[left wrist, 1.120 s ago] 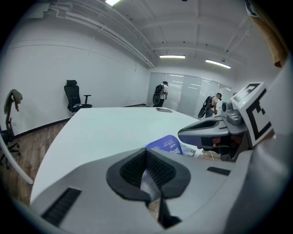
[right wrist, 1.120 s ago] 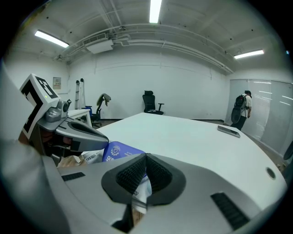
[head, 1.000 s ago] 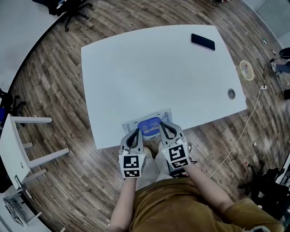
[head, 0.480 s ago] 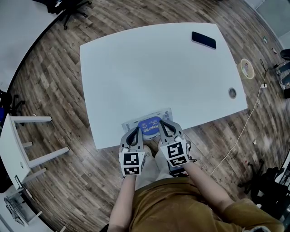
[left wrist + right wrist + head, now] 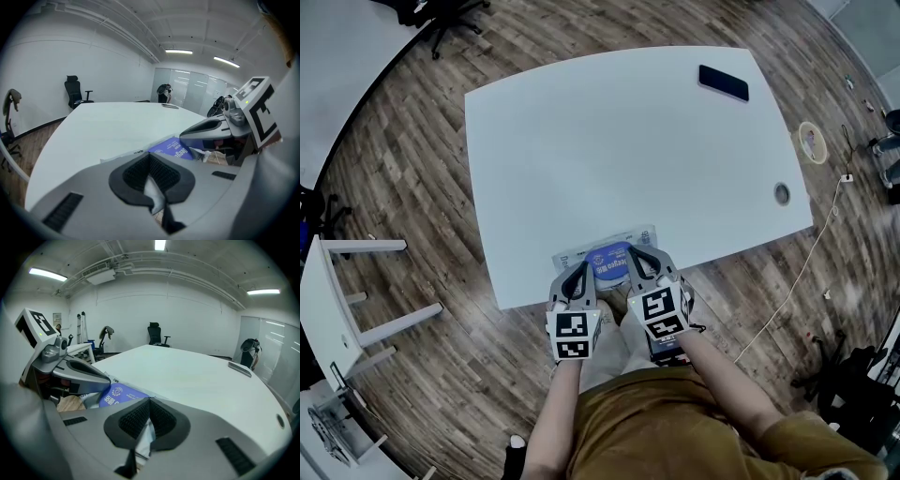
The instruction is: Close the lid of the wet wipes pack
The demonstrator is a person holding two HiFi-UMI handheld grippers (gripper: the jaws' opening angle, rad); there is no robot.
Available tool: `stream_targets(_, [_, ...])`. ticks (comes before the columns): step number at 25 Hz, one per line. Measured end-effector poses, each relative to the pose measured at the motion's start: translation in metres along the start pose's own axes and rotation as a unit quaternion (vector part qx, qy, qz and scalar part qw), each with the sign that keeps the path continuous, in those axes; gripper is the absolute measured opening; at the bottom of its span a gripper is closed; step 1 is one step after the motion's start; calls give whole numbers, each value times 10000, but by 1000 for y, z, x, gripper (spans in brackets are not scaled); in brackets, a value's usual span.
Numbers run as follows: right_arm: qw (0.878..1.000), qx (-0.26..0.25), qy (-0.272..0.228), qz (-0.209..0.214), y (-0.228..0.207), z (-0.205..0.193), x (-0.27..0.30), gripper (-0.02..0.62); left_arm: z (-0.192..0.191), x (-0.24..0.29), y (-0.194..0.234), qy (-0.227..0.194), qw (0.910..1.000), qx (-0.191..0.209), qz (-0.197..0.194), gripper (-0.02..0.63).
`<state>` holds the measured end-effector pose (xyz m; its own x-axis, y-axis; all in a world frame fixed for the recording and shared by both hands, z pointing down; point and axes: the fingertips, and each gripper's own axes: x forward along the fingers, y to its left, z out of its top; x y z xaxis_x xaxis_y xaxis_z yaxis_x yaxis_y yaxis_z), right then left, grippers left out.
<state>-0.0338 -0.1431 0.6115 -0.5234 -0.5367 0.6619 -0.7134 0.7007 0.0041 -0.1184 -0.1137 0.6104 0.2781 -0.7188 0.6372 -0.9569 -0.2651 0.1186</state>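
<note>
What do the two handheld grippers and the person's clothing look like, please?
Both the left gripper and the right gripper are grey plastic, with tapered jaws lined with black ribbed pads. Each carries a white cube printed with black square markers. The person wears a mustard-brown short-sleeved shirt.

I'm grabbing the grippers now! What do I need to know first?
Pack: flat at the near edge of the table, blue lid on top.
Left gripper: fingers together, over the pack's left part.
Right gripper: fingers together, by the lid's right edge.
A white sliver shows behind each pair of tips; I can't tell if it is pinched wrapper.
Done: the lid looks flat down.
Left: probably press it once to be sure it has clicked.
</note>
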Motion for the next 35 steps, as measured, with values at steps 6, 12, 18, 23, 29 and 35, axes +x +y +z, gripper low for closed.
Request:
stream_targets(6, [9999,108,79,65,0,-3,3,8,-4,4,1,169,9998,-81,-35,-6])
stream_targets(12, [9998,164,123,61,-1,-5,4,9,-5,5,0,230,9997,-109,-34,-6])
stream_targets(18, [9997,198,111,89,-1,-5,7,8,-6,6,3,232,9996,-147,-28,-6])
stream_targets(23, [9992,298,142,226,-1,-5,5,8,-3,4,3,286,9995,-102,-16,-6])
stream_targets(29, [9991,284,-166,259,-1,2,-3,8,4,-3,-4,255,9995,149,76,-6])
stream_targets(35, [9992,246,-216,221,2,1,-13,9,11,-12,-4,94,9998,155,127,-6])
